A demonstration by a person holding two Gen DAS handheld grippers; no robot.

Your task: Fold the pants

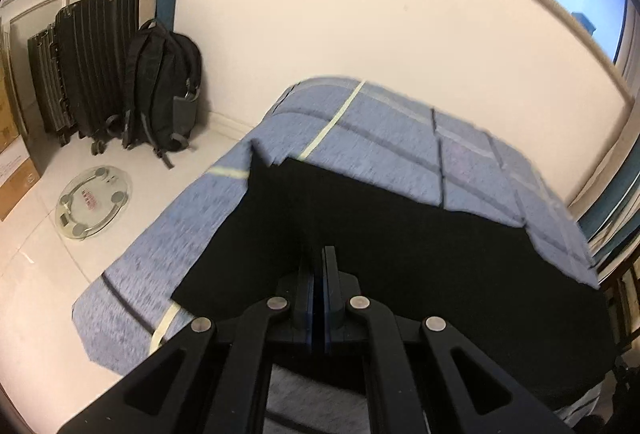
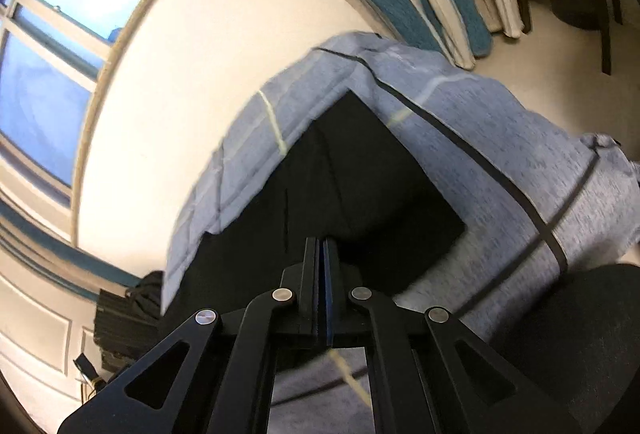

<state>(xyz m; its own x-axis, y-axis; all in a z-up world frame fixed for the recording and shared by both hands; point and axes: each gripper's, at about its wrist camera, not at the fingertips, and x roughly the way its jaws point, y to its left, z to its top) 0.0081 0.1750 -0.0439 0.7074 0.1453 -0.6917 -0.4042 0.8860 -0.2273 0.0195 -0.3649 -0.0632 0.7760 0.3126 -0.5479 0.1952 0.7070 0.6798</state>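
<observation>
Already both the left gripper (image 1: pixel 322 254) and right gripper (image 2: pixel 321 246) are clamped tight on the near edge of the black pants (image 1: pixel 360 234) spread across the blue bed (image 1: pixel 192 242) at frame centre, so uneven pulling could skew or bunch the fold.

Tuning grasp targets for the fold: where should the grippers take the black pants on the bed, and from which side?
Take the pants at the near edge, one gripper toward each side, coming in low from the bed's near side. The cloth lies flat and thin, so only an edge offers a pinch. Both the left gripper and right gripper are shut at that edge.
</observation>
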